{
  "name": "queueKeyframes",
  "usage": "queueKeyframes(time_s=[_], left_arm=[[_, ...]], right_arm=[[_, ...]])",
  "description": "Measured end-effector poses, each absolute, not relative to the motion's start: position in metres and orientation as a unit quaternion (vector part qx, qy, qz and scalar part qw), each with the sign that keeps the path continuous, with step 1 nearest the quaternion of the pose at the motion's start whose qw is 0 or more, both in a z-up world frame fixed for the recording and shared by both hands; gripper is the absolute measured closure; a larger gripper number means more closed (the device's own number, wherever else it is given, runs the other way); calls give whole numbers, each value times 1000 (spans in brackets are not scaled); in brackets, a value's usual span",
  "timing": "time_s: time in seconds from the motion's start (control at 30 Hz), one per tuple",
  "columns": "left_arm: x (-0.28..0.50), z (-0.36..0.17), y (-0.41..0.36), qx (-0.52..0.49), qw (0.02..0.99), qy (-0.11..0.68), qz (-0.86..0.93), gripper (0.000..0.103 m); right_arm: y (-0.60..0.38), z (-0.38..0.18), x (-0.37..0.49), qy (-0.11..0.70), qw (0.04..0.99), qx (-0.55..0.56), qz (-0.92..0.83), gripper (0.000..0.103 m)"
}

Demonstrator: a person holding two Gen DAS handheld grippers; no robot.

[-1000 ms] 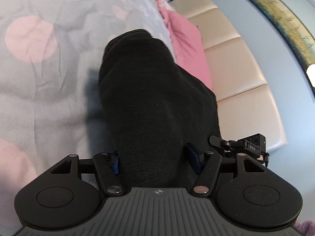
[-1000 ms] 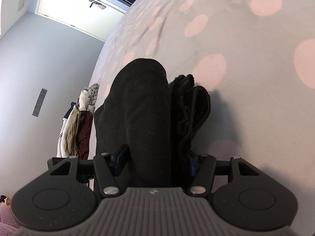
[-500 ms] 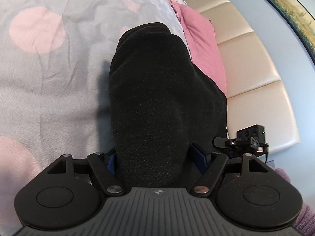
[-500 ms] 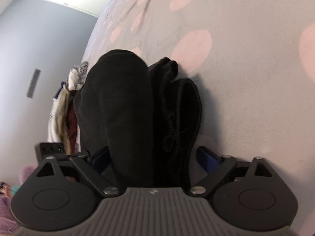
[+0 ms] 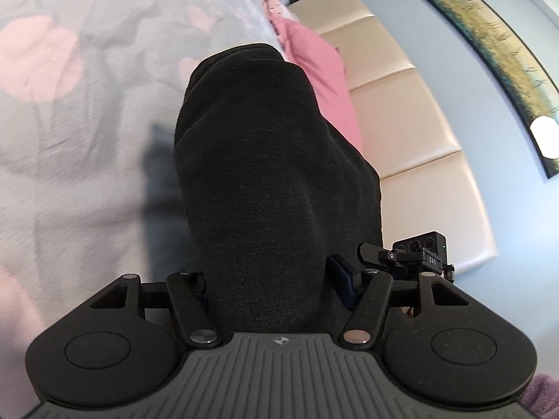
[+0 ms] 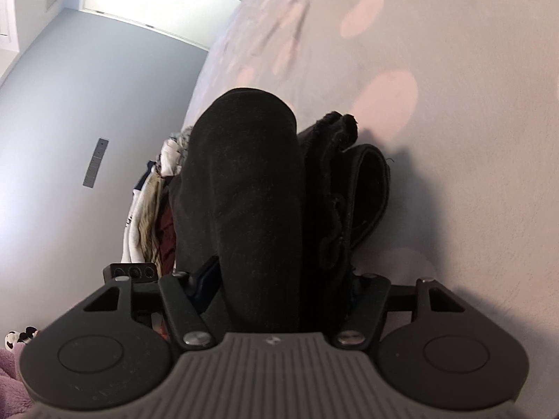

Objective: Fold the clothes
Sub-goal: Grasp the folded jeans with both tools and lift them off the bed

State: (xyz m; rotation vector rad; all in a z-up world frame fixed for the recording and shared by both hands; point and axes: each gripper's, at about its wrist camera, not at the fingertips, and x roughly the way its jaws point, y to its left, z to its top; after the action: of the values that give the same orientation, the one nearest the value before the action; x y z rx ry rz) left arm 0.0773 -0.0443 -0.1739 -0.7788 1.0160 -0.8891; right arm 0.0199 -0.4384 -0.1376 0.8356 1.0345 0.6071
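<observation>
A bed (image 5: 87, 181) covered by a grey bedspread (image 6: 454, 192) with pale pink dots carries a black folded garment (image 5: 272, 174). A pink pillow (image 5: 321, 70) lies near the padded beige headboard (image 5: 412, 129). A pile of mixed clothes (image 6: 146, 209) sits at the bed's far edge.

Black garment (image 5: 272, 174): matt knit cloth. Bedspread (image 5: 87, 139): soft woven, matt. Headboard (image 5: 412, 122): smooth leather-like sheen. Gripper bodies: matt ribbed plastic, shiny metal pins.
</observation>
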Motion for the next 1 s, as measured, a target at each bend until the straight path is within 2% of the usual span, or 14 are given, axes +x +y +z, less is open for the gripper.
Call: queueKeyframes(time_s=[0.27, 0.57, 1.0], left_arm=[[94, -126, -89, -336, 708, 424, -454, 45], [135, -123, -208, -336, 670, 428, -505, 47], [179, -161, -341, -325, 661, 458, -498, 48]], right_arm=[[-479, -72, 13, 440, 776, 362, 271, 36], [-589, -19, 3, 426, 808, 346, 213, 36], [-748, -54, 49, 435, 802, 361, 193, 36]])
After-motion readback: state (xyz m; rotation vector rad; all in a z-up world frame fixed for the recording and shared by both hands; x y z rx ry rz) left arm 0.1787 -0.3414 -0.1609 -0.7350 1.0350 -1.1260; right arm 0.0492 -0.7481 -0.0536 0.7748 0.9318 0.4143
